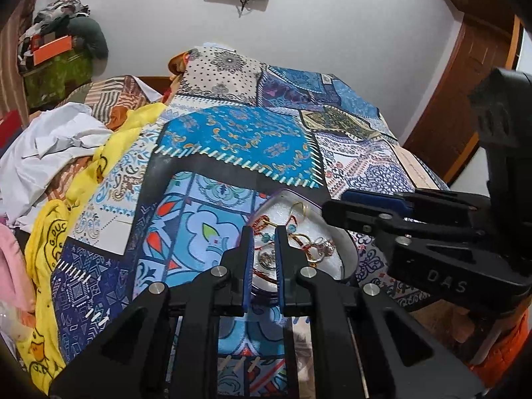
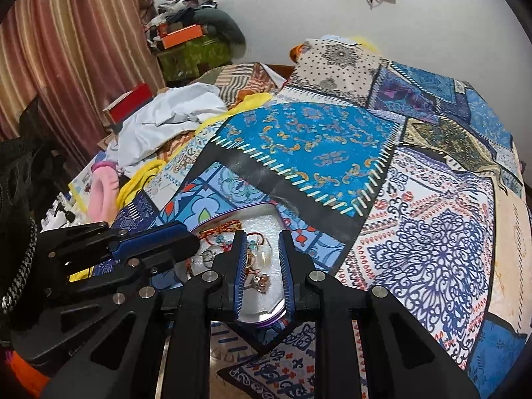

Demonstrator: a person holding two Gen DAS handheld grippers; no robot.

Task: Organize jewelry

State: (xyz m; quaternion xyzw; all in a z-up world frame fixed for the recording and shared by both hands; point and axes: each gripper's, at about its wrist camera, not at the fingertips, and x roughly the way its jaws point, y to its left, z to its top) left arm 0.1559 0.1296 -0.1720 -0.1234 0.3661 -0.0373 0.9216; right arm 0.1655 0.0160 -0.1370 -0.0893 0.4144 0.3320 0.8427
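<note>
Two bits of writing can be read: raised letters "DAS" on the black body of the right gripper (image 1: 335,206) as the left wrist view catches it from the side, and "G.DUC", part of a round printed badge on the yellow cloth (image 1: 50,232) heaped at the left edge of the bed. No other lettering is sharp enough to make out.

Both tools hang over the same shallow tray (image 1: 349,259), a pale-lined dish with a purplish rim sitting on the patchwork bedspread (image 1: 232,139). In it lies the jewelry (image 1: 299,242): a loose tangle of gold hoops, red cord, small turquoise beads and a coppery ornament.

The left gripper (image 1: 264,232) has its blue-padded fingers drawn nearly together, with only a narrow slot between them. Through that slot show the tray's near rim and some of the tangle, but nothing is clamped between the pads, and whether the tips touch the lining cannot be told.

The right gripper (image 2: 262,236) stands a little wider, still close to fully drawn in. Its tips are over the middle of the tray (image 2: 262,321), with the coppery ornament (image 2: 259,281) and a pale, clear piece seen in the gap between the fingers; neither pad presses on them.

In the right wrist view the left gripper (image 2: 189,232) reaches in from the left, its tip over the tray's left side.
</note>
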